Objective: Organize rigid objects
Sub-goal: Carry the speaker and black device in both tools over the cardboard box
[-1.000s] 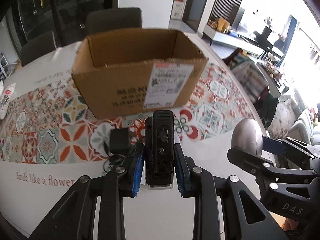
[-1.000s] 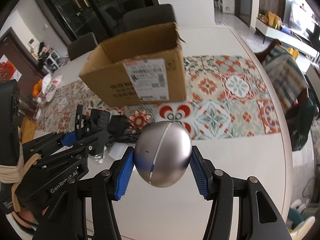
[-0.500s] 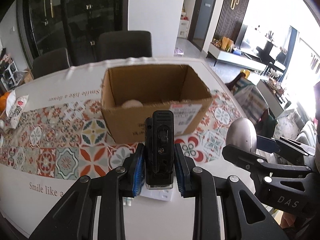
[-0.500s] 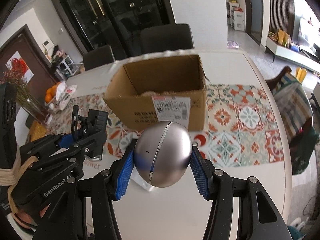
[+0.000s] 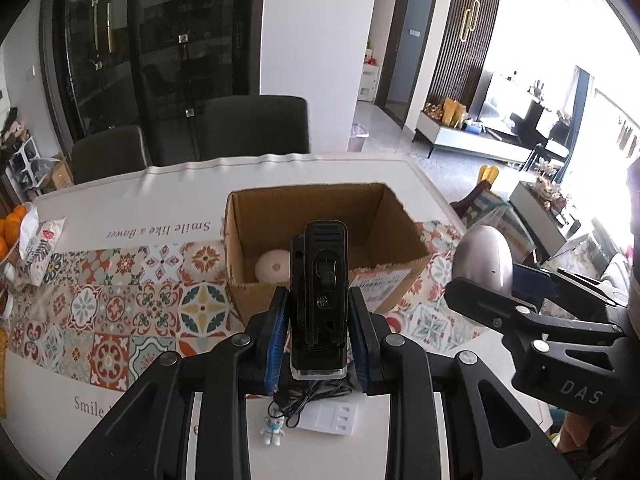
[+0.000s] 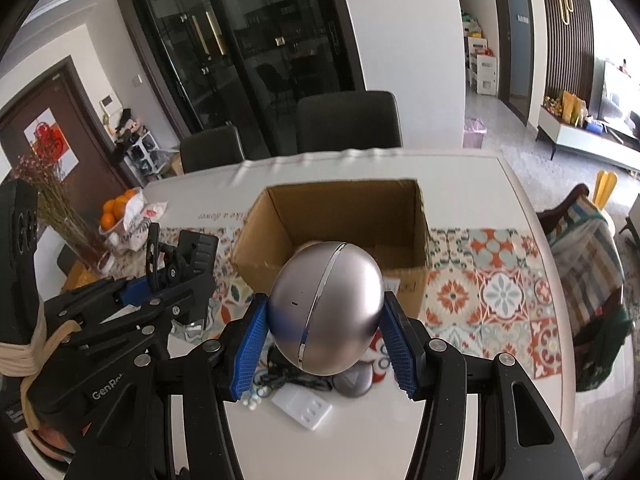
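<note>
The left hand-held gripper (image 5: 319, 338) is clamped on a black clip-backed device (image 5: 319, 300), held upright between its blue pads above the near edge of the counter (image 5: 280, 168). Beside it, the right hand-held gripper (image 6: 326, 338) grips a silver egg-shaped object (image 6: 326, 312), also clear of the surface. An open cardboard box (image 5: 256, 208) stands mid-counter on the patterned runner, with a pale round item (image 5: 272, 266) in it. Below the grippers lie tangled black cables (image 6: 288, 378), a white card (image 6: 302, 410) and a small figurine (image 5: 272, 432).
</note>
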The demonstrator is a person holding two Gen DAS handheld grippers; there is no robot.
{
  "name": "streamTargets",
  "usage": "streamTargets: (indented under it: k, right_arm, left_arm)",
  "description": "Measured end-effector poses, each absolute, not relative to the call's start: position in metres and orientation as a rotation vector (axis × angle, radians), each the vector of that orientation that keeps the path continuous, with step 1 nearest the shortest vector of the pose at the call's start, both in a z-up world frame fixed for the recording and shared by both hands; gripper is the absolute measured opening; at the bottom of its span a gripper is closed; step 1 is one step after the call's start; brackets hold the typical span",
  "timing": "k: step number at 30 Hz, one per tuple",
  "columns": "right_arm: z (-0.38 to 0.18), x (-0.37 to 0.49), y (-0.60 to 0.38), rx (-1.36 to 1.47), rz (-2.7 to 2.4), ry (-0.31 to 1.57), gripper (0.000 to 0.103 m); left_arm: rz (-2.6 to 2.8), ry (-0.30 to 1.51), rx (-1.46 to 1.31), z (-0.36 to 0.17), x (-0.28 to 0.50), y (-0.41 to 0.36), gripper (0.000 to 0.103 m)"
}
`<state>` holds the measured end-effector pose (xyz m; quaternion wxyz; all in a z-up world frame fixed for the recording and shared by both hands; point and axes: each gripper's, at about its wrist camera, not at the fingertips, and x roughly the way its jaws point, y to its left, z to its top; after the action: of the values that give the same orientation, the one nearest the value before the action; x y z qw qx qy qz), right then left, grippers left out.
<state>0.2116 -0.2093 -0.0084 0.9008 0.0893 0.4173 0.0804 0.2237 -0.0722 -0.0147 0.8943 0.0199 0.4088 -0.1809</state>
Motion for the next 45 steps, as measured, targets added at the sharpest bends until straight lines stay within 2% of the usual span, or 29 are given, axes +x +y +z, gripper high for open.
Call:
streamTargets:
  k: [22, 39, 45]
  right_arm:
    - [0.008, 0.283, -0.212, 0.162, 0.160, 0.852, 0.055]
    - [-0.039, 0.346, -0.223, 0.186, 0.122, 1.035, 0.055]
    - [-0.049, 0.354, -0.223, 0.189, 0.121, 1.066, 0.055]
  left_arm:
    - [-0.353, 0.810, 0.108, 0.006, 0.291, -0.085, 0.029]
    - [-0.339, 1.013, 0.134, -0.041, 0.354, -0.096, 0.029]
    - [-0.337, 1.034, 0.142, -0.051, 0.362, -0.099, 0.029]
